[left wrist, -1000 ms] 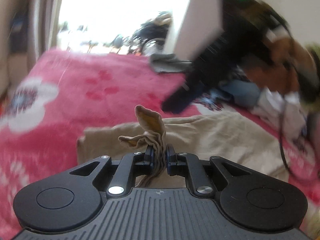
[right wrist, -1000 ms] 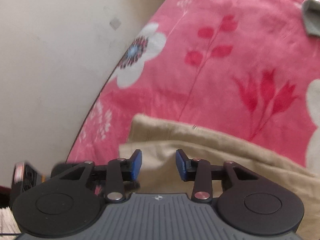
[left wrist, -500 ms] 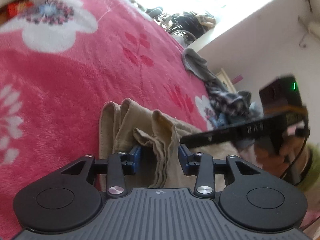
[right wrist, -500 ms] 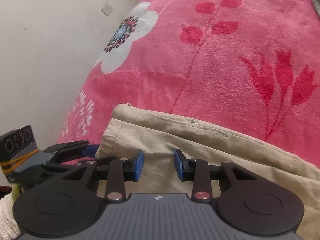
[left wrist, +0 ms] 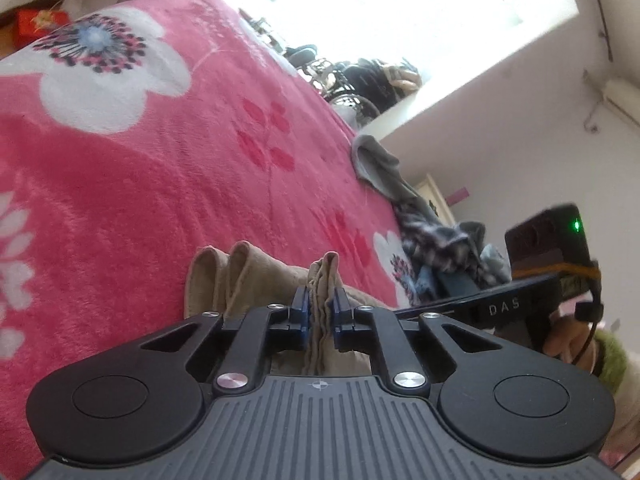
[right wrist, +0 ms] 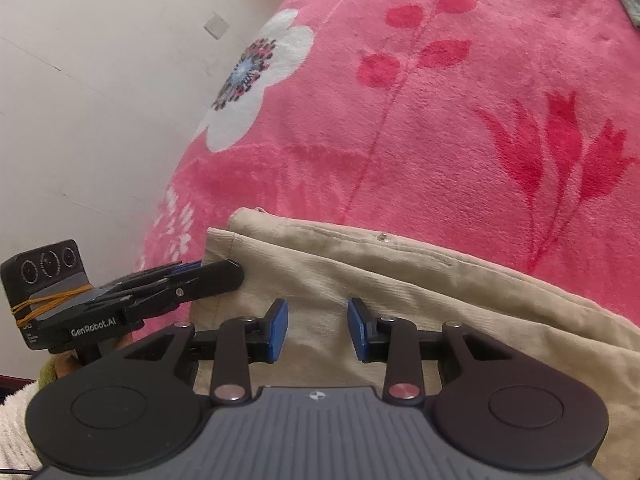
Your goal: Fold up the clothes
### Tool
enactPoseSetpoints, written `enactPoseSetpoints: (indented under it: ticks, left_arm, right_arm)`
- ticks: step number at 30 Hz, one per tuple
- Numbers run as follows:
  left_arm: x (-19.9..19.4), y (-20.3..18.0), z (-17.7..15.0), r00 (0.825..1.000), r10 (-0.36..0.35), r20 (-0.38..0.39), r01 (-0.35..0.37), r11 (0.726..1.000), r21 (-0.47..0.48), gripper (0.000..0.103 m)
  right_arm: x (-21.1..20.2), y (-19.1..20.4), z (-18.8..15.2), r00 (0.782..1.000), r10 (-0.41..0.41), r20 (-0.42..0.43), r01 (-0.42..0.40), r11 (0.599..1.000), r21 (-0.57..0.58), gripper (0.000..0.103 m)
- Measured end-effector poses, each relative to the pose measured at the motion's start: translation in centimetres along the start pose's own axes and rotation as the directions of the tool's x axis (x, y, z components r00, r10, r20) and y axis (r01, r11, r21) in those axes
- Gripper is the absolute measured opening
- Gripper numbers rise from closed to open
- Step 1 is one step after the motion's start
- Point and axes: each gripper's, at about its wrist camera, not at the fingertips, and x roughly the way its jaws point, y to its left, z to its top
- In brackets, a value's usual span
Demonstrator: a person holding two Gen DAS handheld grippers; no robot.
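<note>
Fingers on the left gripper (left wrist: 320,312) are pinched tight on a bunched-up fold of the tan trousers (left wrist: 276,276), with the fabric squeezed into a narrow ridge that pokes up between the blue pads (left wrist: 301,310). Over on the right gripper (right wrist: 318,330) the blue pads (right wrist: 279,330) are spread wide apart with nothing between them, just hovering above the flat part of the trousers (right wrist: 400,280).

So the trousers are lying on the pink floral blanket (right wrist: 400,120), near the edge closest to the person. From the right wrist camera you can see a seam with a small metal rivet (right wrist: 383,236) along the far edge of the cloth, and the left gripper (right wrist: 208,276) coming in from the left side, its tips right at the corner of the fabric. From the left wrist camera the right gripper (left wrist: 460,304) shows up on the right, reaching in low over the cloth.

Further back on the blanket there's a messy heap of other clothes (left wrist: 432,232), grey and plaid stuff, well apart from the trousers. A bright window (left wrist: 380,8) is behind all that, and a plain white wall (right wrist: 100,100) runs along the blanket's other side.
</note>
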Motion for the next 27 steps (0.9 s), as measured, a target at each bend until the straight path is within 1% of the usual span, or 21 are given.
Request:
enactPoseSetpoints:
  ticks: [4, 7, 9, 10, 12, 13, 16, 18, 20, 22, 24, 26, 27]
  left_arm:
    - [-0.3, 0.5, 0.6, 0.999, 0.042, -0.023, -0.043, 0.999, -0.012, 0.009]
    - [-0.7, 0.8, 0.9, 0.998, 0.055, -0.021, -0.055, 0.998, -0.027, 0.008]
    - [-1.2, 0.8, 1.2, 0.999, 0.049, -0.014, -0.05, 0.998, -0.032, 0.008]
    - [-1.4, 0.7, 1.4, 0.998, 0.061, -0.007, -0.061, 0.998, -0.023, 0.007]
    - [-1.8, 0.9, 1.7, 0.997, 0.08, 0.02, -0.08, 0.997, -0.009, 0.0]
    - [-2.0, 1.4, 1.9, 0.995, 0.096, 0.03, -0.096, 0.995, -0.016, 0.0]
    - [-2.0, 3.1, 2.4, 0.994, 0.112, 0.002, -0.111, 0.992, -0.061, 0.0]
    - [-2.6, 3.1, 2.2, 0.995, 0.102, -0.003, -0.102, 0.993, -0.06, 0.0]
    - [-3.4, 2.5, 2.0, 0.997, 0.08, -0.018, -0.081, 0.996, -0.044, 0.007]
    - [-4.4, 1.9, 1.6, 0.997, 0.065, -0.044, -0.066, 0.998, -0.023, 0.026]
    - [-5.0, 1.0, 0.8, 0.994, 0.062, -0.088, -0.062, 0.998, 0.007, 0.035]
    - [-5.5, 0.0, 0.0, 0.988, 0.064, -0.139, -0.059, 0.997, 0.042, 0.041]
    - [-5.8, -0.5, -0.4, 0.984, 0.066, -0.163, -0.057, 0.997, 0.059, 0.047]
  right_arm:
    - [0.3, 0.5, 0.2, 1.0, 0.007, 0.012, -0.007, 1.0, -0.015, 0.037]
    - [0.7, 0.7, 0.3, 1.0, 0.012, 0.018, -0.012, 1.0, -0.017, 0.037]
    - [0.9, 0.8, 0.4, 1.0, 0.017, 0.023, -0.017, 1.0, -0.017, 0.037]
    - [0.9, 0.9, 0.4, 0.999, 0.018, 0.026, -0.018, 1.0, -0.022, 0.037]
    - [1.0, 1.0, 0.3, 0.999, 0.019, 0.033, -0.018, 0.999, -0.032, 0.037]
    - [1.2, 1.0, 0.2, 0.999, 0.013, 0.037, -0.011, 0.999, -0.039, 0.037]
    - [2.1, 0.8, -0.1, 0.999, -0.004, 0.047, 0.007, 0.999, -0.052, 0.036]
    - [2.4, 0.8, -0.2, 0.998, -0.006, 0.061, 0.01, 0.998, -0.065, 0.036]
    - [2.0, 1.0, -0.3, 0.996, -0.003, 0.084, 0.01, 0.996, -0.091, 0.037]
    - [1.1, 1.2, -0.3, 0.994, 0.004, 0.108, 0.007, 0.995, -0.103, 0.037]
    - [0.0, 1.2, -0.3, 0.992, 0.012, 0.129, 0.002, 0.995, -0.104, 0.037]
    - [-1.2, 1.2, -0.6, 0.989, 0.013, 0.145, 0.004, 0.993, -0.116, 0.037]
    - [-1.8, 1.2, -0.7, 0.988, 0.011, 0.151, 0.008, 0.992, -0.125, 0.037]
